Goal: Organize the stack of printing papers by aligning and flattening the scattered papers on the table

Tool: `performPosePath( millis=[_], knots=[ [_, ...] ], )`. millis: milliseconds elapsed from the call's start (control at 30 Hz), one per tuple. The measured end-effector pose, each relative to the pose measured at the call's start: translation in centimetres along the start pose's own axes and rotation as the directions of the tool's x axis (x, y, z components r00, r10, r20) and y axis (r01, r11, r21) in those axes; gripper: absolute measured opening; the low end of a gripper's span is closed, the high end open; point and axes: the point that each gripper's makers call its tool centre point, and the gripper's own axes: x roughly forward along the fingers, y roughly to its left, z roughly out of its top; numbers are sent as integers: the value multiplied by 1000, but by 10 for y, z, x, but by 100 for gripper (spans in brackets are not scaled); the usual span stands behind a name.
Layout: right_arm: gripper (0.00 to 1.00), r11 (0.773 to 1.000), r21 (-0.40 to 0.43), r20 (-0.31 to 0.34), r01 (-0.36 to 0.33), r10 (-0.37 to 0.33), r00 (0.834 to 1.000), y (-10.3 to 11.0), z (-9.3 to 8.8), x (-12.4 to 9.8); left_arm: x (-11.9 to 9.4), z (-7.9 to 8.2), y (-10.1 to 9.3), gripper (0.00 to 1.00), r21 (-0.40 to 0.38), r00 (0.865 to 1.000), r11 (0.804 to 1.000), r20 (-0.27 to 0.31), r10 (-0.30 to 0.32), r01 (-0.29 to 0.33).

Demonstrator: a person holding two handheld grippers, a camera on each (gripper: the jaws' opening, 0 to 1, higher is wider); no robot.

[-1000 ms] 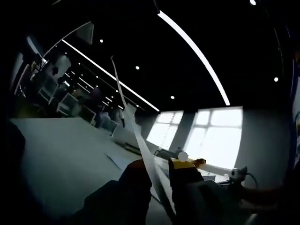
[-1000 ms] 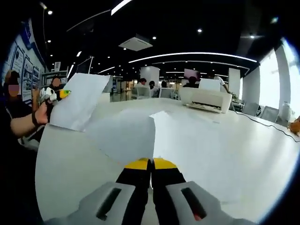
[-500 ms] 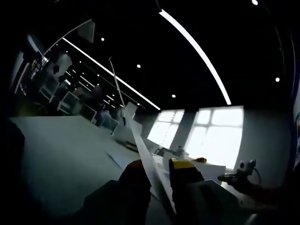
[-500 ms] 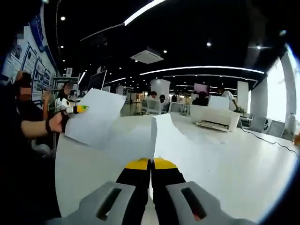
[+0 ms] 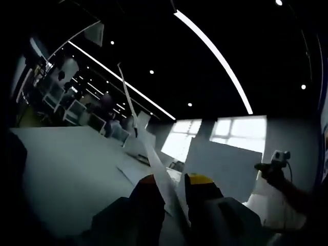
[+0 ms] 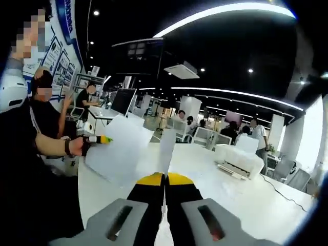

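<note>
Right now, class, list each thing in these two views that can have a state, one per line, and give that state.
Left gripper: shut on a sheet, held up off the table.
Left sheet: lifted, seen edge-on in the left gripper view.
Right gripper: shut on a sheet, raised.
Right sheet: lifted, standing upright above the fingers.
Table: white, bare where it shows.
Printer: resting on the table, not in use.

My right hand-held gripper (image 6: 165,180) has two black jaws capped with yellow tips, rising from a pale grey body with dark oblong slots, one showing a red mark. My left hand-held gripper (image 5: 173,185) looks the same: dark jaws, yellow tips. On my left wrist I wear a dark band (image 6: 67,147), and my clothing is dark.
</note>
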Motion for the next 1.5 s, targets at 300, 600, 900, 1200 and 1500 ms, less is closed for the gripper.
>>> performPosePath(
  millis=[300, 600, 900, 1200, 1500],
  knots=[
    [0, 993, -93, -2, -75, 75, 997, 10, 55, -15, 2, -4, -2, 18, 20, 1000, 1000, -24, -6, 6],
    [0, 973, -225, -56, -45, 33, 998, 13, 88, -13, 2, -5, -2, 18, 23, 1000, 1000, -29, -6, 7],
    [0, 891, -443, -247, -95, -20, 969, 23, 94, 8, 2, -5, -4, 18, 29, 999, 999, -34, -19, 20],
    [0, 803, -574, -335, -163, -49, 941, 26, 102, 28, 2, -6, -4, 18, 46, 999, 999, -39, -25, 27],
    [0, 760, -517, -451, -394, 150, 880, 61, 100, 27, 1, -6, -3, 18, 51, 999, 998, -36, -28, 30]
  ],
)
